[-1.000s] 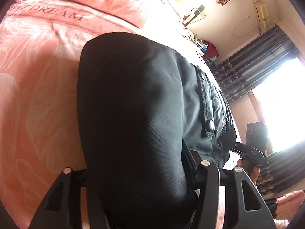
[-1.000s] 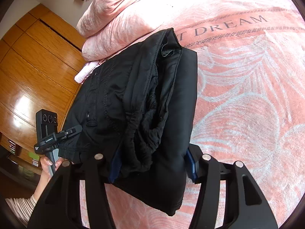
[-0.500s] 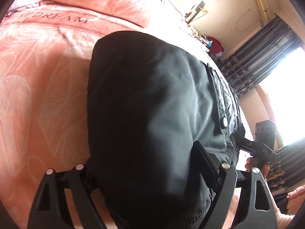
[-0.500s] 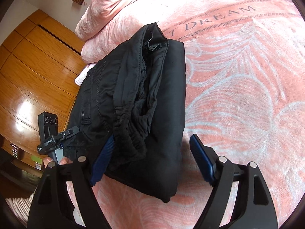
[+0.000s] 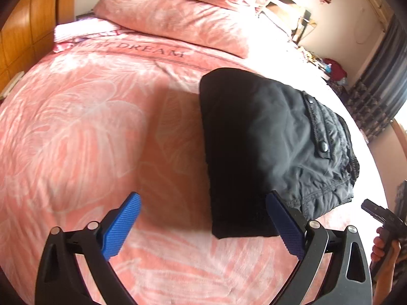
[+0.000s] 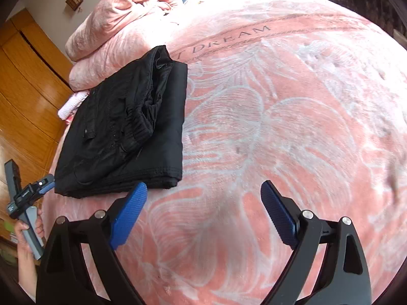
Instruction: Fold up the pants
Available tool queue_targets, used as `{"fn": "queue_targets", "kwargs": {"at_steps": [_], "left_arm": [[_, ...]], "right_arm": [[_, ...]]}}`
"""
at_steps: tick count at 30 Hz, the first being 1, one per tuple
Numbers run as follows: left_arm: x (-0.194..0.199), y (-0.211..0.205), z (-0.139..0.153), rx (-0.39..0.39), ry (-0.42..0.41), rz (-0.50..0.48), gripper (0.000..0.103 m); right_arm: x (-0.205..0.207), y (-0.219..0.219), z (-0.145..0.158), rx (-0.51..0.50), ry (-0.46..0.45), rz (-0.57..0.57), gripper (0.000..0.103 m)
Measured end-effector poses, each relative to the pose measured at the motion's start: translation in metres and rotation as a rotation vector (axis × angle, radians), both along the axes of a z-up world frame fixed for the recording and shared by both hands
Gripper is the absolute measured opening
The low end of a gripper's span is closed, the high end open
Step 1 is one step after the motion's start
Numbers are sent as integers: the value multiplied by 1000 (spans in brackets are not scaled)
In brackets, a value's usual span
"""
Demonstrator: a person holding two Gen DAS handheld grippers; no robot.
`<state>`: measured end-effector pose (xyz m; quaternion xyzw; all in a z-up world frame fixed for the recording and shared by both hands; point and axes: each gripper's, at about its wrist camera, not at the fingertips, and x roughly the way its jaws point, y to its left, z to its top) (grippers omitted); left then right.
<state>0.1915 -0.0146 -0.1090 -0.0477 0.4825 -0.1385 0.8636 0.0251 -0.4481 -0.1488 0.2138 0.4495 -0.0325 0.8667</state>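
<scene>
The black pants (image 5: 267, 147) lie folded in a compact stack on the pink bedspread (image 5: 89, 132), pocket flap and snap on top. In the right wrist view the pants (image 6: 127, 132) lie at the left, waistband showing. My left gripper (image 5: 203, 218) is open and empty, its right pad near the stack's near edge. My right gripper (image 6: 203, 203) is open and empty, to the right of the stack's near corner. The other gripper shows at the edge of each view, the right one (image 5: 381, 218) and the left one (image 6: 33, 190).
Pink pillows and a bunched pink quilt (image 6: 122, 17) lie at the head of the bed. A wooden wardrobe (image 6: 23, 81) stands beside the bed. Dark curtains (image 5: 379, 71) hang by a bright window. The bedspread (image 6: 292, 127) stretches wide to the right of the pants.
Both grippers have let go of the pants, opened wide and pulled back. The folded stack now rests on the bedspread.
</scene>
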Motion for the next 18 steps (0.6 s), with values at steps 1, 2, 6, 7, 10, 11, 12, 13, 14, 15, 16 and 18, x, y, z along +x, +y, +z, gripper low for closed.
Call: {"fn": "queue_targets", "kwargs": {"at_steps": [1, 2, 6, 7, 10, 11, 12, 13, 14, 15, 16, 18], "left_arm": [[-6, 1, -1, 30, 5, 24, 99], [-13, 2, -3, 51, 5, 34, 99], [-44, -7, -5, 125, 7, 10, 99], [-51, -11, -2, 136, 5, -2, 99], [-65, -20, 1, 149, 0, -14, 99], [-69, -22, 3, 145, 0, -12, 99], [-72, -23, 4, 136, 2, -10, 99], [-74, -23, 4, 128, 6, -6, 99], [-76, -24, 6, 121, 8, 1, 99], [-78, -25, 7, 119, 6, 4, 99], [-80, -26, 8, 120, 3, 5, 99], [-84, -29, 13, 139, -9, 9, 99]], "right_arm": [[-5, 6, 2, -30, 5, -10, 94], [-9, 13, 3, -51, 7, -19, 96], [-23, 42, 8, -104, 10, -32, 99], [-23, 50, 9, -104, 11, -33, 100], [-27, 70, 13, -138, 27, -39, 100], [-28, 77, 14, -155, 31, -42, 100], [-29, 82, 16, -164, 33, -43, 100], [-32, 87, 19, -166, 30, -40, 100], [-32, 92, 22, -169, 28, -36, 100], [-32, 96, 25, -176, 23, -32, 100], [-33, 99, 29, -182, 16, -28, 100], [-34, 105, 36, -188, 10, -25, 100]]}}
